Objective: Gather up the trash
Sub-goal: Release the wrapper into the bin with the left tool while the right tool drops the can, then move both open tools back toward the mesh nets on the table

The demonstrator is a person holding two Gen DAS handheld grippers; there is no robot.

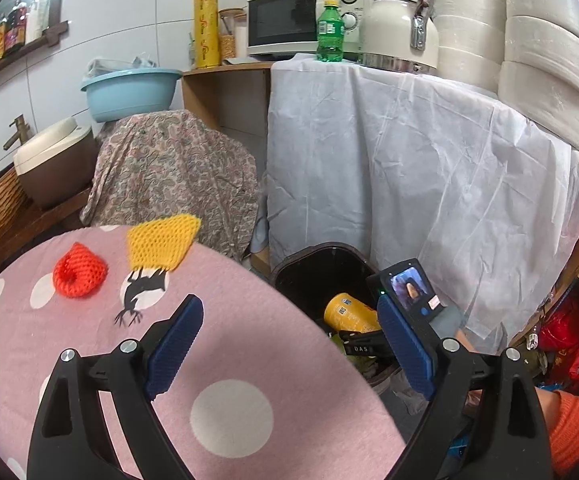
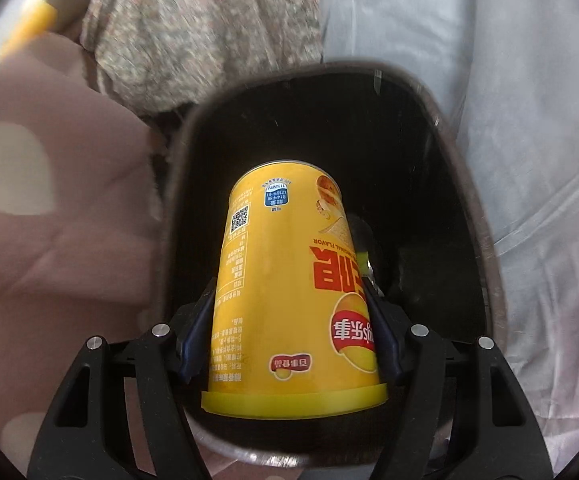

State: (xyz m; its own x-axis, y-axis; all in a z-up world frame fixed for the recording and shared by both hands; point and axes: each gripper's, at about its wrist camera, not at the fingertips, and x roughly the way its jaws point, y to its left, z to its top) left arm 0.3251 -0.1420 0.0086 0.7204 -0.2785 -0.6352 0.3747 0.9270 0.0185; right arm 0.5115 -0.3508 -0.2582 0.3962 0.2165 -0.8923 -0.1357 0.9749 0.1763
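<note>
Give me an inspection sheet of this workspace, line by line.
Surface: pink polka-dot cloth covers the table; dark bin stands beside it.
Job's things: yellow chip can held over the bin's opening, lid end toward the camera; red foam net and yellow foam net lie on the cloth.
Clutter: nothing seen on the cloth besides the nets.
Grippers: left gripper open, empty, above the cloth's edge; right gripper shut on the can.
Cables: nothing seen.
Surroundings: microwave, green bottle, kettle, blue basin, white sheet draped over the counter.
</note>
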